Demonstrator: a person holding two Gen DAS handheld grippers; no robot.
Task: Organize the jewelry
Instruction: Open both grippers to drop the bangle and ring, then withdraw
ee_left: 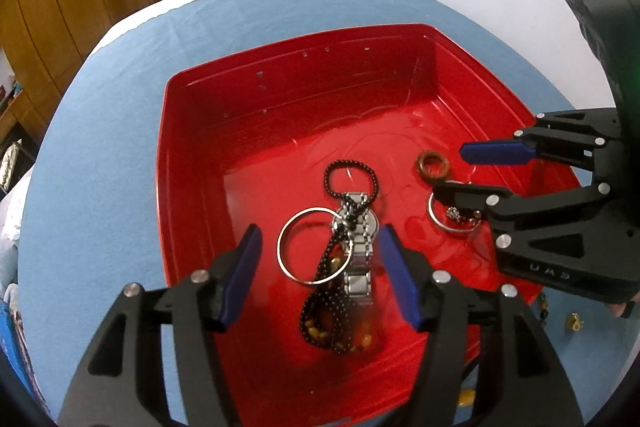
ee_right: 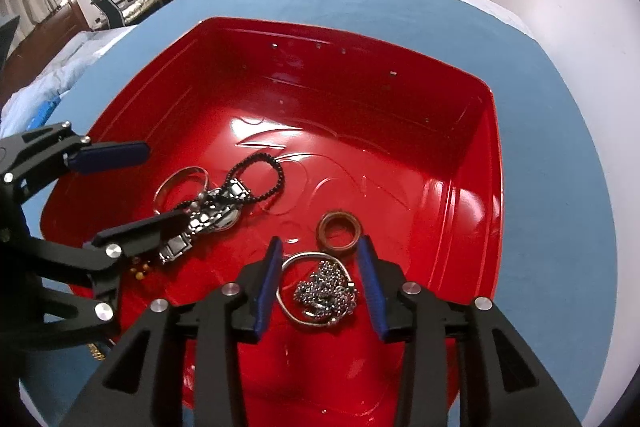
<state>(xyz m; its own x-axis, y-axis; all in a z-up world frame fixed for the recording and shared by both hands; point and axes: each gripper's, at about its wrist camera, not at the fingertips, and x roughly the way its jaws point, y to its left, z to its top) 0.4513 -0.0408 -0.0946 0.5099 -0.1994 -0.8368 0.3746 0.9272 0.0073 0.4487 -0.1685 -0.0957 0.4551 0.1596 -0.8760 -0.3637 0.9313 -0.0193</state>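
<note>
1. Jewelry lies gathered in the red tray (ee_left: 192,155), which sits on a blue cloth (ee_left: 100,147); we judge the high walls keep loose pieces from rolling off.
2. We hold the left tool (ee_left: 318,267) low over the tray with its blue pads spread, nothing between them touching. Below it lie a silver bangle (ee_left: 285,247), a metal watch (ee_left: 357,259) and a black bead strand (ee_left: 352,183) draped across the watch, so these are tangled and will likely need parting.
3. We hold the right tool (ee_right: 320,287) likewise spread, straddling a second silver bangle (ee_right: 294,311) with a heap of ball chain (ee_right: 326,293) inside it; the pads do not press on either.
4. A brown ring (ee_right: 339,230) rests just beyond, apart from the rest.
5. Outside the tray, near its corner, a small gold piece (ee_left: 574,321) and a few beads (ee_left: 543,309) remain on the cloth, so we judge the gathering unfinished.
</note>
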